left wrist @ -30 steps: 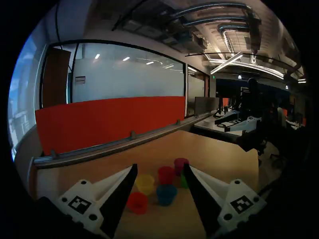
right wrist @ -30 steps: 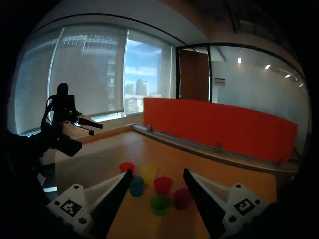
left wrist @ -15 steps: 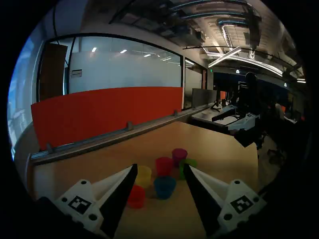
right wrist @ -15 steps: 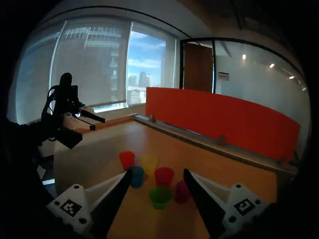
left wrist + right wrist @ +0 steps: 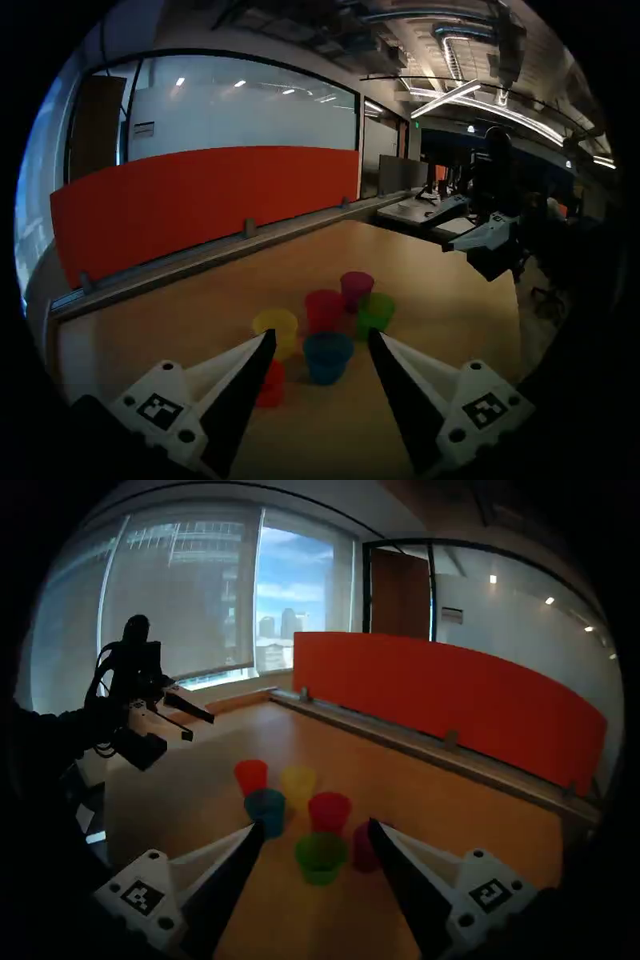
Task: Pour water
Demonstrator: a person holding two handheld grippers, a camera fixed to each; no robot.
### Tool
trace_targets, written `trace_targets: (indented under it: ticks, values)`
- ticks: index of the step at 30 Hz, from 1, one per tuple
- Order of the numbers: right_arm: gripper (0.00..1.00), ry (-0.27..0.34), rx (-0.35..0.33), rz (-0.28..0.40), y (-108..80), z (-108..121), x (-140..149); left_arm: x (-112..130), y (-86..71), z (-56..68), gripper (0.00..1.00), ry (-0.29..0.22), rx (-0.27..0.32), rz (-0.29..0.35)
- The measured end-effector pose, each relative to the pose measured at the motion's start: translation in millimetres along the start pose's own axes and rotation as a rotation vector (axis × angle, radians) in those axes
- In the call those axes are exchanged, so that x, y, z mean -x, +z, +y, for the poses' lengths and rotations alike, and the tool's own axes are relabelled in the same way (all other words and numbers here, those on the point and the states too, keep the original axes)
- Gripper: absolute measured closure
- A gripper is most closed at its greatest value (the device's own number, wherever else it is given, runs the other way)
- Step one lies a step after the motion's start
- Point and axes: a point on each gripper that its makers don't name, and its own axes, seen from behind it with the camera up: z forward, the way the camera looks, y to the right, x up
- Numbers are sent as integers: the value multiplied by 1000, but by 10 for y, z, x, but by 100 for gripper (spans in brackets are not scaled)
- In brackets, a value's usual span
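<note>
Left gripper view and right gripper view: six cups on the table, both jaws wide

Left gripper view has the left gripper (image 5: 320, 334) at the bottom of the frame, jaws spread wide and holding nothing. Six small cups stand upright in a tight cluster on the wooden table (image 5: 448, 304), just beyond the fingertips in the lower centre. The blue cup (image 5: 328, 356) sits nearest, between the two tips. Behind it is the red cup (image 5: 324, 308), with the yellow cup (image 5: 275, 322) to its left. The green cup (image 5: 376, 308) and the magenta cup (image 5: 356, 286) are to its right. The orange-red cup (image 5: 274, 384) is at lower left, partly hidden by the left finger. An orange partition (image 5: 200, 192) runs along the far edge of the table.

Right gripper view has the right gripper (image 5: 314, 826) at the bottom, jaws also wide apart and empty. The same cluster lies in the lower centre. Here the green cup is closest, the magenta cup is just beside the right fingertip, and the orange-red cup is farthest. At the left of this frame the left gripper hangs above the table's edge, before a bright window (image 5: 184, 608). At the right of the left gripper view the right gripper is held above the table, well apart from the cups. Whether any cup holds water cannot be told.
</note>
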Motion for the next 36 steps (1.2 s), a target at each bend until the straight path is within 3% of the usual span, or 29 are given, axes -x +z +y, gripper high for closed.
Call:
trace_targets:
  ticks: [23, 36]
  values:
    - [0, -30, -19, -87, 406, 144, 536, 536, 523, 8, 15, 74, 35, -135]
    - [0, -50, -27, -118, 561, 138, 724, 745, 672, 36, 15, 103, 46, -184]
